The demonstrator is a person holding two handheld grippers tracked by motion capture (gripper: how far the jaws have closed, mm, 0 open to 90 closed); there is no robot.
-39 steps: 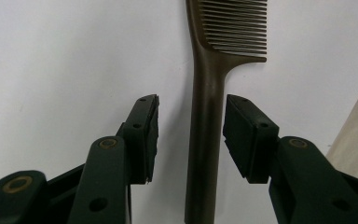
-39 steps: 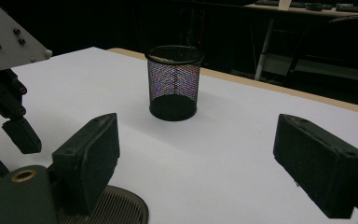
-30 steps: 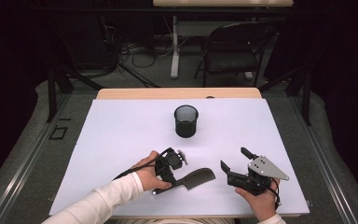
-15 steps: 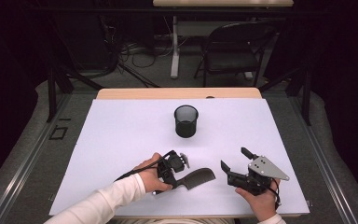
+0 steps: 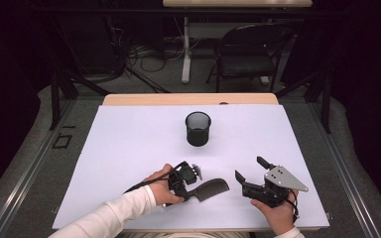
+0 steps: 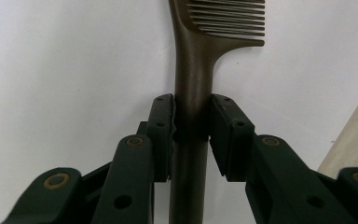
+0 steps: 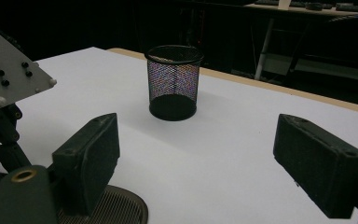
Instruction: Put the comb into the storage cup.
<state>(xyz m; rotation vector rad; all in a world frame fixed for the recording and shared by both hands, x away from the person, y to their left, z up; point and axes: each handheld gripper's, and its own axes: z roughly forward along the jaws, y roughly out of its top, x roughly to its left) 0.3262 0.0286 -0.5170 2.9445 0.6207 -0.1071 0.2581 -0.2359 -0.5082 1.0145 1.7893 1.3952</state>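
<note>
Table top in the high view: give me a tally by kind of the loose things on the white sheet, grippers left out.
Comb: 1
Mesh cup: 1
Total: 2

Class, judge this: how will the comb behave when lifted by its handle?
The comb looks like rigid plastic, so probably stiff and light. The left gripper clamps its smooth, narrow handle, so the toothed end may swing or slip.
</note>
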